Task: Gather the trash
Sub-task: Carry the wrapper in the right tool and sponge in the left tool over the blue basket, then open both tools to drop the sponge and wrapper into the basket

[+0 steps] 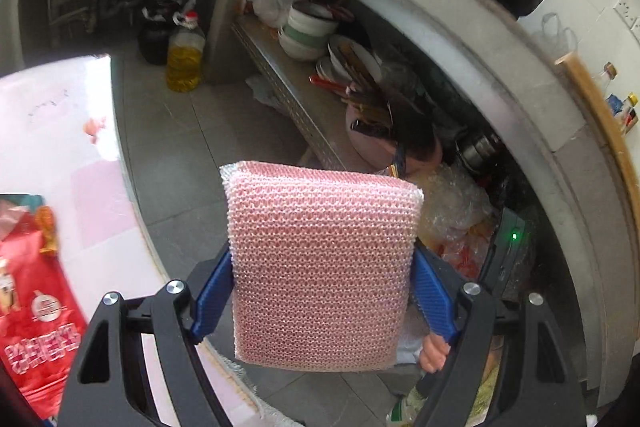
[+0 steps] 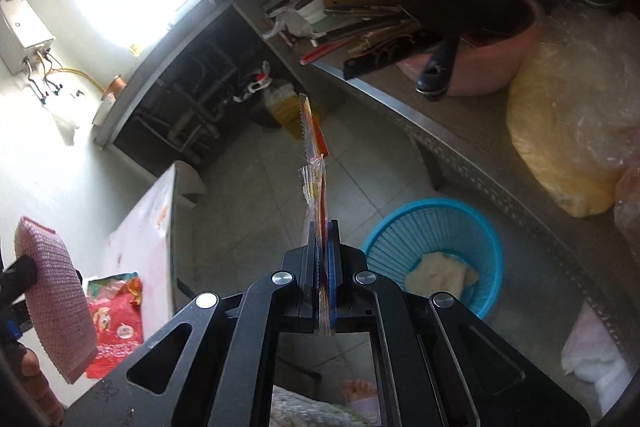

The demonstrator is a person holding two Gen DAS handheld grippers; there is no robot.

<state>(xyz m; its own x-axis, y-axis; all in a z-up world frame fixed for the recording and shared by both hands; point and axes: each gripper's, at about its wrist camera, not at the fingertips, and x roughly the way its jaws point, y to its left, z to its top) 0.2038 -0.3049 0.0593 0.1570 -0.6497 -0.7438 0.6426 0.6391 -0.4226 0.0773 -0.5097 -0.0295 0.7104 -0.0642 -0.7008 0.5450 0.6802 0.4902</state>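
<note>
The right tool [image 2: 323, 255] is clamping fully shut on a flat clear wrapper [image 2: 314, 163], which is standing edge-on above the fingers; the thin film is calling for a tight pinch. The left tool [image 1: 322, 291] is holding a pink mesh scouring sponge [image 1: 322, 263] across its width, so its blue pads [image 1: 434, 295] are standing wide apart. Both items are hanging above the tiled floor [image 2: 256, 195], clear of the pink-covered surface [image 1: 52, 131]. A blue basket [image 2: 436, 247], already containing a pale crumpled wad [image 2: 440, 275], is sitting on the floor beside the metal shelf [image 2: 472, 147], just right of the wrapper. It is probably serving as the trash bin.
</note>
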